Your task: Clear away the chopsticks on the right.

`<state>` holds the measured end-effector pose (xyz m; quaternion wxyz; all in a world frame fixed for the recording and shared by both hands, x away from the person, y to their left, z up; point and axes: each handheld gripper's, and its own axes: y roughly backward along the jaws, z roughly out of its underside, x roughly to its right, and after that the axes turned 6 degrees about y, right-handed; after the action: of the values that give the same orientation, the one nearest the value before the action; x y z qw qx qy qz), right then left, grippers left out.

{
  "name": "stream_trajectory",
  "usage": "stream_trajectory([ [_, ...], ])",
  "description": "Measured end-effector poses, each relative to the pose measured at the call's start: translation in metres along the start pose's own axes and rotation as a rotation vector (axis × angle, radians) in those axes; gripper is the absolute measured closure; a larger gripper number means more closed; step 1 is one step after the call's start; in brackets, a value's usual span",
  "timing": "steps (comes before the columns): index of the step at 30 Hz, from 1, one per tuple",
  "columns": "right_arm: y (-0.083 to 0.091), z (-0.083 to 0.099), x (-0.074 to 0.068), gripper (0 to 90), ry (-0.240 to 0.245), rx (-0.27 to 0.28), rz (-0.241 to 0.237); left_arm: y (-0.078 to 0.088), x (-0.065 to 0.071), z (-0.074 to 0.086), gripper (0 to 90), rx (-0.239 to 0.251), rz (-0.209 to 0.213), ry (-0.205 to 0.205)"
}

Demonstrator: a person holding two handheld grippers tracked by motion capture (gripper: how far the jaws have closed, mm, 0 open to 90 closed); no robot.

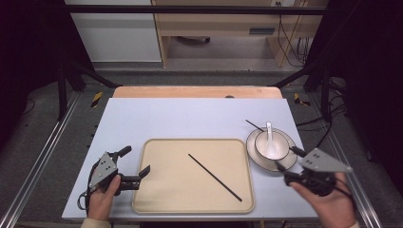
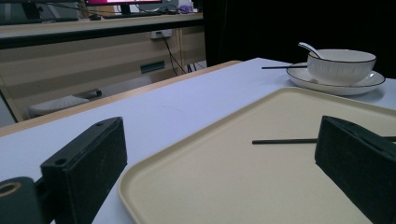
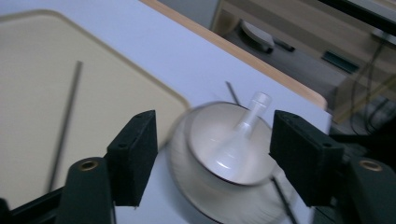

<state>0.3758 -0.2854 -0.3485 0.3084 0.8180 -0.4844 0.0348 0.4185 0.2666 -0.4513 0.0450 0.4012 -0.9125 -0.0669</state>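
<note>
Hovering: right hand-held gripper (image 1: 287, 166) jaws apart, empty | bowl (image 3: 229, 144) (blurred) | left hand-held gripper (image 1: 138, 164) apart

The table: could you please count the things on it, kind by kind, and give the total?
Tray: 1
Chopsticks: 2, one on the tray, one by the plate
Plate: 1
Bowl: 1
Spoon: 1
Total: 6

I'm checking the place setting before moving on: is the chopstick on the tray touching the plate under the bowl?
Apart. In the high view the chopstick lies wholly inside the tray, and the tray's raised rim plus a strip of table separate it from the plate.
</note>
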Motion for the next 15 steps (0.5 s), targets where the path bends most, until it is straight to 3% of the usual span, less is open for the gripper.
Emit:
stream_trajectory([
  [2, -0.005, 0.013, 0.024, 43.6, -0.016, -0.052, 0.011, 0.000, 0.001, 0.000, 2.2, 0.000, 0.002, 0.000],
  [3, -0.005, 0.013, 0.024, 43.6, -0.016, -0.052, 0.011, 0.000, 0.001, 0.000, 2.2, 0.000, 0.002, 0.000],
  [4, -0.015, 0.028, 0.046, 52.3, -0.032, -0.105, 0.017, -0.001, 0.002, 0.000, 2.2, 0.005, 0.003, 0.003],
  [6, -0.029, 0.044, 0.063, 59.1, -0.063, -0.159, -0.002, -0.001, 0.001, 0.000, 2.2, -0.005, 0.002, -0.005],
  [9, -0.044, 0.057, 0.072, 63.4, -0.079, -0.203, -0.028, -0.001, 0.001, 0.001, 2.2, -0.004, -0.001, 0.000],
  [10, -0.059, 0.066, 0.079, 66.7, -0.074, -0.226, -0.051, -0.001, 0.000, 0.001, 2.2, -0.007, -0.001, 0.002],
  [11, -0.059, 0.066, 0.079, 66.7, -0.074, -0.226, -0.051, -0.001, 0.000, 0.001, 2.2, -0.007, -0.001, 0.002],
  [12, -0.073, 0.072, 0.082, 69.1, -0.093, -0.249, -0.075, -0.001, 0.000, 0.002, 2.2, -0.008, -0.001, 0.003],
  [15, -0.090, 0.078, 0.086, 69.6, -0.119, -0.261, -0.101, -0.001, 0.000, 0.001, 2.3, -0.008, 0.000, 0.001],
])
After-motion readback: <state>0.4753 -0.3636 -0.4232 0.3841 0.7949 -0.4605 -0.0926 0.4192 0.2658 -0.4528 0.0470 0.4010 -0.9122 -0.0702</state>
